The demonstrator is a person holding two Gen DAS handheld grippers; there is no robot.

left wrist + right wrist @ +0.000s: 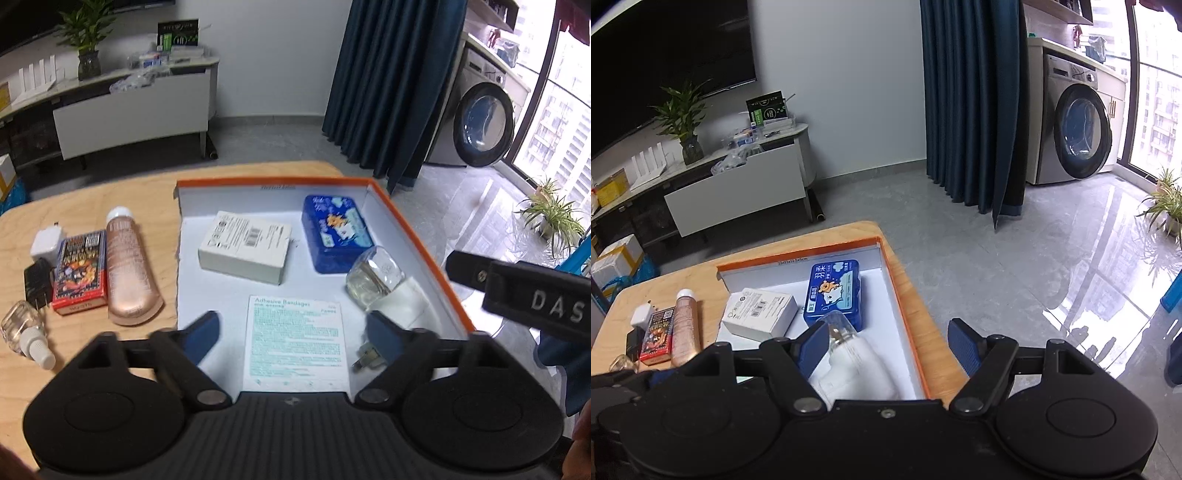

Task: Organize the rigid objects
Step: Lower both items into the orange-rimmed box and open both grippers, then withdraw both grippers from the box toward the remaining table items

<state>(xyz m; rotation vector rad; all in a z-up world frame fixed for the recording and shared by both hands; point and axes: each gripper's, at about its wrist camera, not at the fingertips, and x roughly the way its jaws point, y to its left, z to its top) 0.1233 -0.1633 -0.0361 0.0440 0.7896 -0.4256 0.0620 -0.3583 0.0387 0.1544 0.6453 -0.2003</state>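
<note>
An orange-rimmed white box (pixel 417 236) on the wooden table holds a white carton (pixel 245 249), a blue tin (pixel 338 230), a clear glass bottle (pixel 375 278), a bandage packet (pixel 297 345) and a white plug (pixel 373 354). My left gripper (pixel 291 336) is open and empty above the packet. My right gripper (pixel 892 345) is open and empty over the box's right rim (pixel 905 314), with the clear bottle (pixel 840 330) by its left finger. Left of the box lie a rose-gold tube (pixel 125 266), a red card box (pixel 79 273), a white charger (pixel 46 243), a black adapter (pixel 37 282) and a small spray bottle (pixel 26 332).
The table (pixel 92 199) ends just right of the box, with grey floor beyond. A blue curtain (pixel 971 99), a washing machine (pixel 1078 129) and a TV cabinet (pixel 738 188) stand behind. The right gripper's body (pixel 524 291) shows at the left view's right side.
</note>
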